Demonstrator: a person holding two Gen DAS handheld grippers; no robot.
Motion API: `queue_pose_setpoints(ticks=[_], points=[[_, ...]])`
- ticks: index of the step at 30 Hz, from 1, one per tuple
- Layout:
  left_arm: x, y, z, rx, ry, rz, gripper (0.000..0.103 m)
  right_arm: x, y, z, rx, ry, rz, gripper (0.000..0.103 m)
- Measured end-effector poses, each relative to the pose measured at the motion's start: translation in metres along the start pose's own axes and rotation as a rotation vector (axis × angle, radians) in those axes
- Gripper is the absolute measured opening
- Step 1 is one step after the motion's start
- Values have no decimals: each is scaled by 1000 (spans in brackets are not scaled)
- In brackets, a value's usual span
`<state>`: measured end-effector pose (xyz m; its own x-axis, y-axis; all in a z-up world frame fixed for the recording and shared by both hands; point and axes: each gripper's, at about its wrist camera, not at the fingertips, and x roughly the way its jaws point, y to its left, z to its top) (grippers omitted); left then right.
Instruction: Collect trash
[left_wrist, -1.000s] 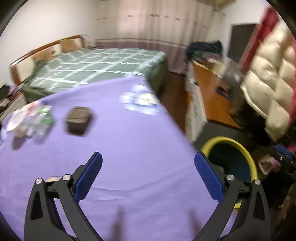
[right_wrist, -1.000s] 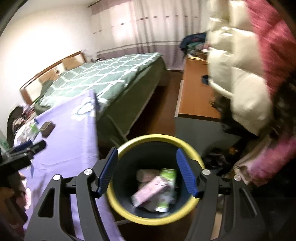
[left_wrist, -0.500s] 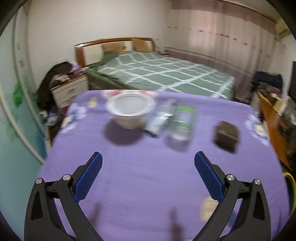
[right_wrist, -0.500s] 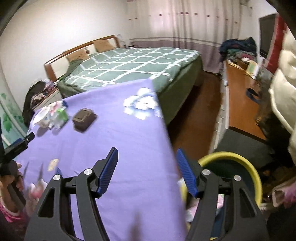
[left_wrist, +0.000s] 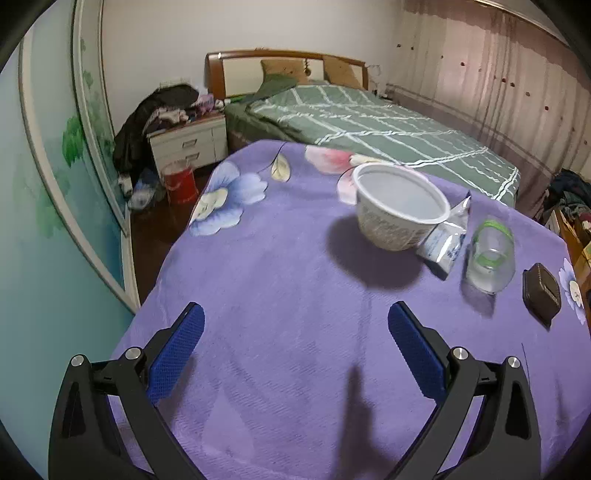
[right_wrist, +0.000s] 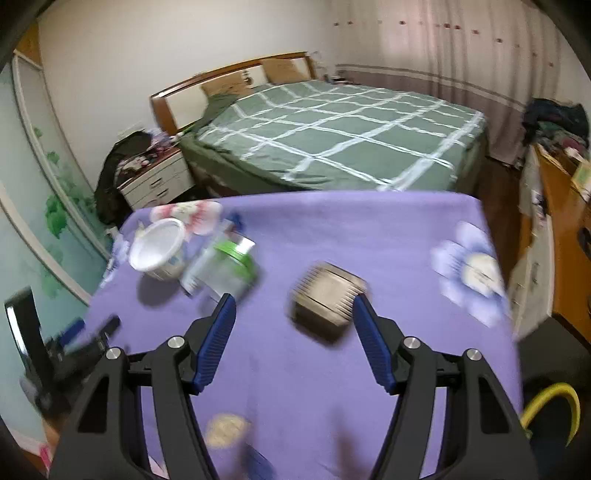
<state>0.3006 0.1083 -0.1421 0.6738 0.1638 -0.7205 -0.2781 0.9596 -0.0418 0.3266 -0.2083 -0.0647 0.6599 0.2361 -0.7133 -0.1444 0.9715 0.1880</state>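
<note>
Both claws back over table, empty, lining up next pieces of trash.

R gripper has swung away from the yellow-rimmed dark bin w/ jaws spread, nothing between; small brown ribbed box sits just ahead. L gripper also wide, released, now facing the white paper bowl, silver foil pouch & clear plastic bottle w/ green label on the purple floral cloth. So drop looks done; four items left. Bin mostly cut off, contents hidden; R view motion-blurred.
</note>
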Motion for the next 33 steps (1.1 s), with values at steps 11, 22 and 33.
queue_pose_setpoints(ticks=[11,22,33], points=[[15,19,4,-70,47,36,98,106,75,57,-35,118,-3,46],[44,23,12,-119,120,56,98,148,92,71,-30,147,-70,44],[49,18,15,-112,136,99,98,171,102,72,-54,175,-139,44]])
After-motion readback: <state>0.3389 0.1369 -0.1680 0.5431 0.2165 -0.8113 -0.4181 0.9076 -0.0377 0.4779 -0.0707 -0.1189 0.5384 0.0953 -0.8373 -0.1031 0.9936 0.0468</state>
